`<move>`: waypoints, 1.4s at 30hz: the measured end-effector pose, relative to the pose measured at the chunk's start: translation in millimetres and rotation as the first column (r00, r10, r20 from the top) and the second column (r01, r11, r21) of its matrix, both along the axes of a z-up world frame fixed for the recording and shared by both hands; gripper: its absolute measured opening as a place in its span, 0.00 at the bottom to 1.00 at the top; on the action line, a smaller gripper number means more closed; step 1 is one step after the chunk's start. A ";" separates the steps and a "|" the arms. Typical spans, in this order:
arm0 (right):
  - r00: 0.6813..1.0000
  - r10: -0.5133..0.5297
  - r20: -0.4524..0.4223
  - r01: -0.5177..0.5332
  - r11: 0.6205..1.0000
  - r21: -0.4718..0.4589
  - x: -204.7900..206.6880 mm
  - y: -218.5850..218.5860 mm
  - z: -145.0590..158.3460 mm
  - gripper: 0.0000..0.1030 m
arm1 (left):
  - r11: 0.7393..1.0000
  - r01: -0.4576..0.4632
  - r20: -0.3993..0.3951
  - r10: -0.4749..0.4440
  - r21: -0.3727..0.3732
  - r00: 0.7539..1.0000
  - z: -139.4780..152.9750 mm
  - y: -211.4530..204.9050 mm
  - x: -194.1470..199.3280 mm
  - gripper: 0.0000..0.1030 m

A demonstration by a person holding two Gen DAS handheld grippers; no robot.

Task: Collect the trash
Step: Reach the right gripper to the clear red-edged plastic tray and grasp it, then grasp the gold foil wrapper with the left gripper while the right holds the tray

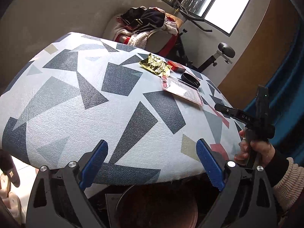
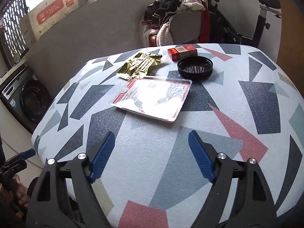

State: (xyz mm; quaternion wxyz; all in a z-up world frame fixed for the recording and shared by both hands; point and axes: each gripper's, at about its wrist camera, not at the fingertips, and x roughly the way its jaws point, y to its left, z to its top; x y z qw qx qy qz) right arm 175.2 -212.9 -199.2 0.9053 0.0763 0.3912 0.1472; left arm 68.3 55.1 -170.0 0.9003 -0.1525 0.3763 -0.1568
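we see both hand-held grippers released with nothing between the blue pads: the left hand-held gripper (image 1: 152, 163) low in its frame over the bench (image 1: 66, 114) edge, the right hand-held gripper (image 2: 152, 155) over the patterned top. the trash lies mid-frame in the right view: gold wrapper (image 2: 140, 65), clear blister pack (image 2: 152, 98), black lid (image 2: 194, 66), red box (image 2: 182, 52). a round dark thing (image 1: 155, 207) under the bench edge is too dim to name.

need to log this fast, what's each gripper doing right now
left gripper: open, holding nothing
right gripper: open, holding nothing
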 end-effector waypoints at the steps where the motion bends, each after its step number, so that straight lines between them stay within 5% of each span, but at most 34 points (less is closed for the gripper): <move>1: 1.000 -0.011 0.006 0.011 1.000 -0.026 15.4 1.2 -1.0 0.69 | 1.000 0.001 0.001 -0.001 -0.002 1.000 0.1 -0.8 5.6 0.89; 9: 0.990 -0.116 -0.083 0.113 0.993 -0.041 103.5 -5.6 -26.4 0.57 | 1.000 0.012 -0.006 -0.012 -0.012 1.000 -5.9 -2.6 39.6 0.89; 12: 0.985 -0.119 -0.127 0.117 0.993 -0.028 113.2 -7.2 -36.3 0.35 | 1.000 0.016 -0.020 -0.017 -0.013 1.000 -12.3 -3.1 47.3 0.89; 14: 0.988 -0.098 -0.120 0.096 0.995 -0.022 111.2 -6.4 -36.5 0.32 | 1.000 0.020 -0.032 -0.020 -0.011 0.999 -17.5 -4.4 51.8 0.89; 17: 0.990 -0.119 -0.072 0.118 0.993 -0.020 102.7 -10.2 -32.7 0.09 | 1.000 0.021 -0.047 -0.022 -0.018 0.999 -24.0 -6.8 58.8 0.89; 26: 0.956 -0.252 0.147 0.244 0.967 0.072 62.3 -28.2 -11.2 0.06 | 0.999 0.044 -0.028 -0.044 -0.029 0.999 -10.7 -16.2 102.4 0.89; 32: 0.923 -0.362 0.128 0.344 0.928 0.144 58.8 -50.7 -13.6 0.06 | 0.998 0.055 0.012 -0.055 -0.004 0.998 7.3 -25.6 182.0 0.89; 36: 0.925 -0.365 0.105 0.346 0.924 0.162 60.9 -55.6 -16.6 0.06 | 0.994 0.068 -0.010 -0.068 0.083 0.998 7.1 -45.4 250.7 0.89; 38: 0.928 -0.357 0.101 0.339 0.926 0.164 61.6 -54.9 -17.5 0.06 | 0.995 0.076 -0.016 -0.075 0.066 0.997 4.3 -47.8 281.7 0.89; 42: 0.933 -0.345 0.098 0.326 0.930 0.169 62.0 -54.1 -18.5 0.06 | 0.998 0.051 -0.067 -0.048 0.043 0.997 -8.0 -51.8 333.3 0.59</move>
